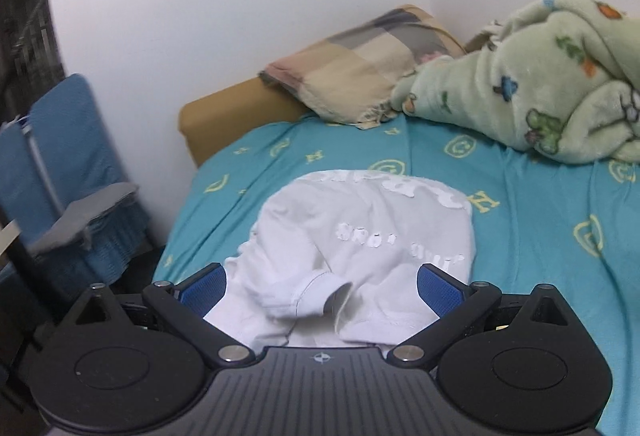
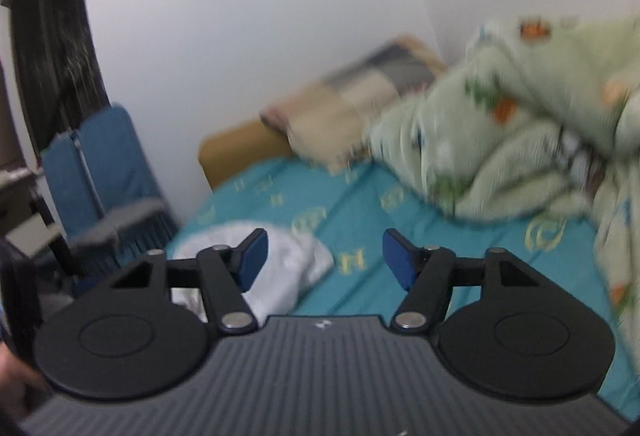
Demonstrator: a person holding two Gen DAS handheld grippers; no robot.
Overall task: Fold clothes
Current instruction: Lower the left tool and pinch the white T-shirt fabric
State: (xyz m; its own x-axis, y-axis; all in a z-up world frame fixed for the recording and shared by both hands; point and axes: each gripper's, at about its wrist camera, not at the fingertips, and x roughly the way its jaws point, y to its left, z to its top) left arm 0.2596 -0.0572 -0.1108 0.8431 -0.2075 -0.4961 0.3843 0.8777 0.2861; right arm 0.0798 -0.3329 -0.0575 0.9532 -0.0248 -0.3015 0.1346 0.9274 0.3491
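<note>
A white T-shirt (image 1: 360, 232) with pale raised lettering lies folded into a compact bundle on the teal bed sheet (image 1: 532, 203). My left gripper (image 1: 322, 286) hovers just above its near edge, jaws open wide, blue pads on either side of a rolled sleeve hem. In the blurred right wrist view the same white T-shirt (image 2: 292, 264) sits low and left, partly behind the left finger. My right gripper (image 2: 324, 256) is open over the teal sheet (image 2: 480, 248), to the right of the shirt, holding nothing.
A pale green printed blanket (image 1: 536, 83) is heaped at the back right of the bed, with a plaid pillow (image 1: 360, 63) against the white wall. A blue folding chair (image 1: 76, 171) stands beside the bed on the left. A tan headboard corner (image 1: 224, 123) shows behind.
</note>
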